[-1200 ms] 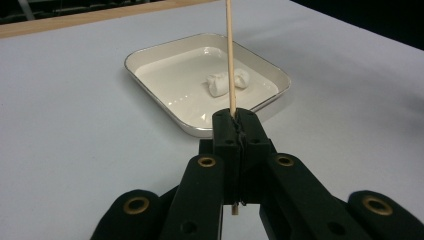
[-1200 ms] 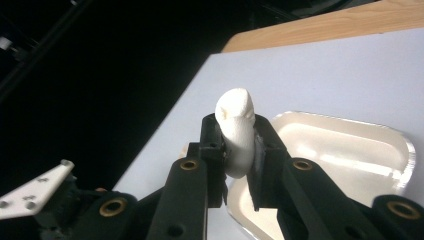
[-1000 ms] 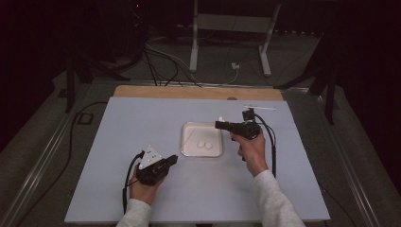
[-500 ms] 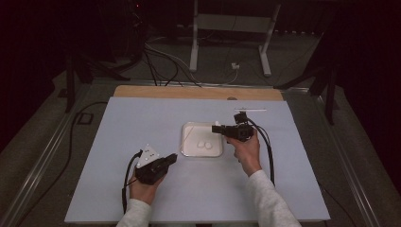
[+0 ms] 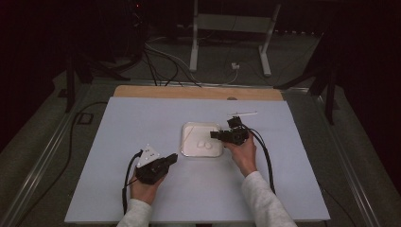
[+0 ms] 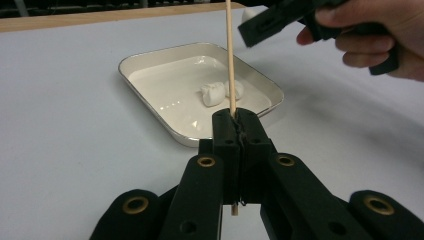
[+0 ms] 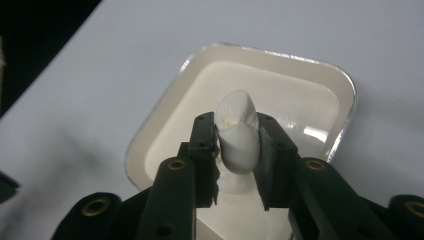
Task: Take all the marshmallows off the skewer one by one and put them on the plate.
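Item 1: left gripper (image 5: 171, 159), held low over the near-left part of the table (image 5: 118, 142). Its jaws are clenched tight on a thin wooden skewer (image 6: 230, 60). In the left gripper view the skewer stands upright between the closed jaws, its lower end poking out beneath them and its upper part running off the top edge.

Item 2: right gripper (image 5: 215, 135), held over the right edge of the tray (image 5: 189, 127), jaws pointing toward the person's left. In the right gripper view a white marshmallow (image 7: 239, 137) sits between the 2 pads, pinched at its sides and bulging above them. The jaws have just been opening a little, yet the pads still press on the piece, so it counts as grasped. The same gripper appears in the left gripper view at upper right (image 6: 260, 27), with fingers (image 6: 370, 37) wrapped round its handle.

Item 3: tray, shallow, cream-white, rounded corners, bright rim, lying at mid-table between the 2 hands. On its floor lie 2 small white marshmallow pieces (image 6: 214, 93), touching each other, toward the side nearer the right gripper.

Item 4: table surface, pale blue-grey sheet, with a wooden strip (image 5: 189, 92) along the far edge.

Item 5: black cable (image 5: 265, 153) trailing from the right gripper toward the person.
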